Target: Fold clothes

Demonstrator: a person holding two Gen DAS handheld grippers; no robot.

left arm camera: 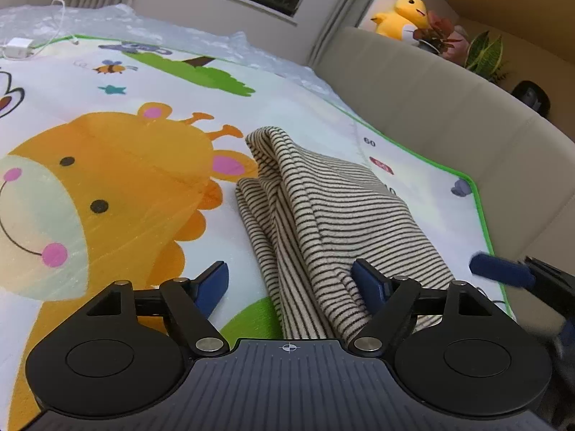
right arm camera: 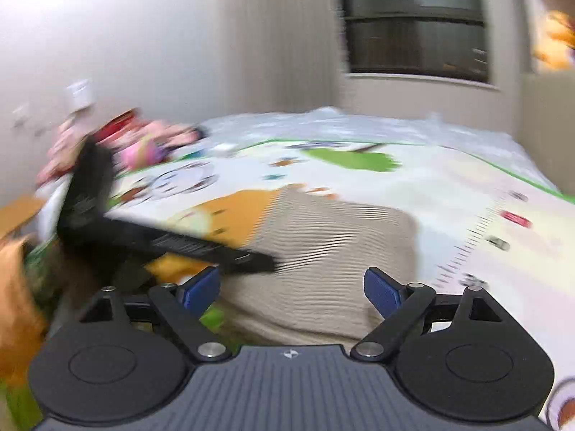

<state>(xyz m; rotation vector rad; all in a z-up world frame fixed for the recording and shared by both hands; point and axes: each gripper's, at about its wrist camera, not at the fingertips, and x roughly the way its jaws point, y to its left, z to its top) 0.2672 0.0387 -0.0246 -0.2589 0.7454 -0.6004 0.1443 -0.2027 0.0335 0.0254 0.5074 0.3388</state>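
Striped shirt (left arm camera: 334, 215) sits folded near the mat's (left arm camera: 143, 82) right edge, right under both claws; left gripper (left arm camera: 293, 280) and right gripper (right arm camera: 293, 287) gape wide, holding nothing.

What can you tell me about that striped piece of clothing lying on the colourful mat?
The striped garment is cream with thin dark stripes and looks like a soft knit. It lies folded in layers on the cartoon play mat, partly over the printed giraffe, with one ridge bunched up along its left side. The open left gripper straddles its near edge without clamping it. The right wrist view shows it blurred, as a flat rectangle.
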